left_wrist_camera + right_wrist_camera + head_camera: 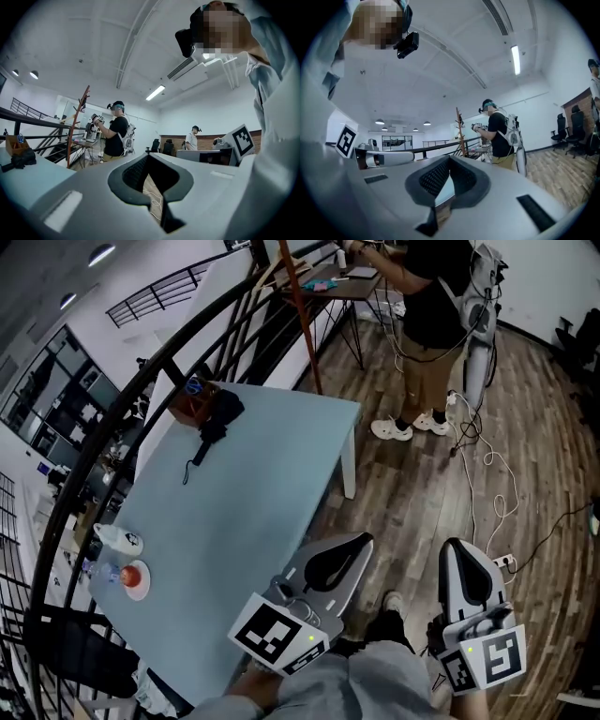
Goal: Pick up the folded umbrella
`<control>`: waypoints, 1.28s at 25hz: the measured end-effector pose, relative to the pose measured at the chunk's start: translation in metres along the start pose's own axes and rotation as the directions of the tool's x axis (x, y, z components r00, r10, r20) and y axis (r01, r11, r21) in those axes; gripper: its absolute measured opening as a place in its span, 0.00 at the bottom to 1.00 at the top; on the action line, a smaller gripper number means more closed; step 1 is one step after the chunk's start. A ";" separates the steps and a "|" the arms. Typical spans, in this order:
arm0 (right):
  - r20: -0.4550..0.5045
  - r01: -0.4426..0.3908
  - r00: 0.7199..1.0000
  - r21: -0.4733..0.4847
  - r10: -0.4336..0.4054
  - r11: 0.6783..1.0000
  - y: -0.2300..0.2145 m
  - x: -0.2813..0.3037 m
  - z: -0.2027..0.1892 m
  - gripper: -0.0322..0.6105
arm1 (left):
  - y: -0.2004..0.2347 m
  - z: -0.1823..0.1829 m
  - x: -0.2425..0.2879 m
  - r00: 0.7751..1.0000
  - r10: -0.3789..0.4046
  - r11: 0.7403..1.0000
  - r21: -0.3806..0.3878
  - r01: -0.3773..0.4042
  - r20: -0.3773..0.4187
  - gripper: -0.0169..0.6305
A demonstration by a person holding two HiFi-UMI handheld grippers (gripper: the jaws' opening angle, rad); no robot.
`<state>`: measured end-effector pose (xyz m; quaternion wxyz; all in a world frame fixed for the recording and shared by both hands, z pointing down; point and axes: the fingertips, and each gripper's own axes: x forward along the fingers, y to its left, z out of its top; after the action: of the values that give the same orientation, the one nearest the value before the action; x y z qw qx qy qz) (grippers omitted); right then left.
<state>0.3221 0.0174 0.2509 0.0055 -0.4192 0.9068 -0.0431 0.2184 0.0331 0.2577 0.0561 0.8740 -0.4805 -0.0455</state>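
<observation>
1. Step in hand, as I judge it: the approach. You hadn't started the pick. The folded umbrella (214, 418) lay on the desk (262, 512) in the upper left of the head view, at the desk's far end. It sat just beside a brown box (190, 397), with its strap trailing toward the lower left.
2. Your left hand-held gripper (349, 554) sat at bottom centre, by the desk's near edge. Its jaws were pressed together with nothing between them.
3. Your right hand-held gripper (461, 563) sat at bottom right over the wooden floor (441, 493), off the desk. Its jaws were also together and empty.
4. Both were well apart from the umbrella, and neither touched anything.
5. The next move called for carrying one hand-held gripper across the desk toward the upper left. The jaws would need spreading wide enough for the bundled body, then closing across its length on the side away from the box.
6. Likely trouble: the fabric looked soft and lumpy, so a grip near the edge could slip. The strap could also drag or snag.
</observation>
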 end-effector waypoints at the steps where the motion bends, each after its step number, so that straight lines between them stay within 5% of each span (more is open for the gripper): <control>1: -0.003 -0.019 1.000 -0.001 0.019 1.000 -0.009 0.006 0.002 0.05 | 0.001 0.002 0.009 1.000 0.017 1.000 0.000 -0.017 0.003 0.03; 9: -0.015 -0.183 0.983 -0.013 0.183 0.983 -0.068 0.063 0.009 0.05 | 0.026 0.005 0.067 0.981 0.191 0.982 -0.009 -0.191 0.033 0.03; 18: -0.047 -0.413 0.909 0.000 0.413 0.911 -0.083 0.113 -0.003 0.05 | 0.045 -0.003 0.080 0.909 0.416 0.910 -0.015 -0.415 0.040 0.03; 32: -0.048 -0.559 0.828 -0.009 0.558 0.829 -0.055 0.175 -0.010 0.05 | 0.103 0.005 0.065 0.819 0.567 0.822 0.006 -0.569 0.085 0.03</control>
<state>0.2496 -0.1502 0.2698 -0.0063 -0.1349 0.9901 -0.0386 0.1666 -0.0767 0.2652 0.0344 0.6895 -0.7215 -0.0536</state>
